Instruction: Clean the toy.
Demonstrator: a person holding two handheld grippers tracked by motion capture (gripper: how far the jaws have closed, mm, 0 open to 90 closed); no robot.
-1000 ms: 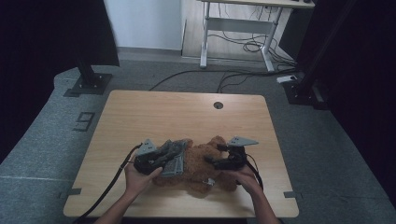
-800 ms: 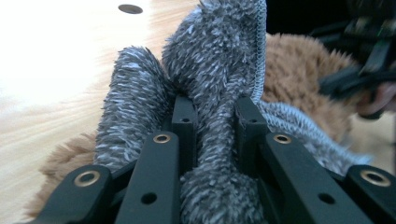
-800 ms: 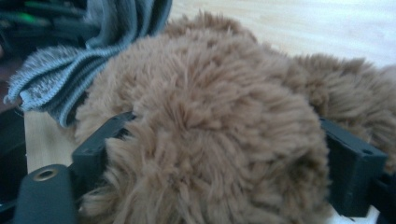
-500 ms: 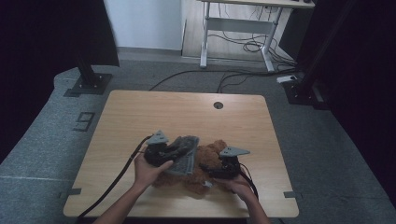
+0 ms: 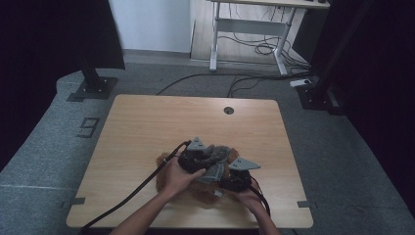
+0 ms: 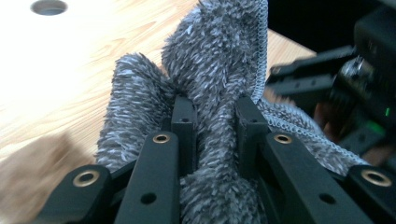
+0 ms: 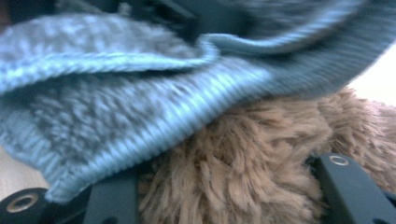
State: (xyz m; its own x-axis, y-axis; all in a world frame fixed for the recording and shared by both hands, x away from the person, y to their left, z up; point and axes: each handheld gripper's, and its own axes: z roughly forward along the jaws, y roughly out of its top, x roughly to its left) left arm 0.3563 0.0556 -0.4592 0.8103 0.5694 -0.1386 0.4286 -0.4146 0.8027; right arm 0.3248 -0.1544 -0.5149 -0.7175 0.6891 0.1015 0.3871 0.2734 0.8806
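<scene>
A wooden table [image 5: 147,127] with a round hole [image 5: 228,110] near its far edge stands on grey carpet [image 5: 342,161]. Behind it are a white wall [image 5: 151,24] and a desk frame [image 5: 252,24] with loose cables [image 5: 254,49] beneath. Dark curtains [image 5: 44,58] hang at both sides, with black stand bases [image 5: 91,88] on the floor

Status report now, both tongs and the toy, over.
Left tongs shut on grey knit cloth. Right tongs closing around brown plush toy. Cloth draped over toy, nothing else in the way.
</scene>
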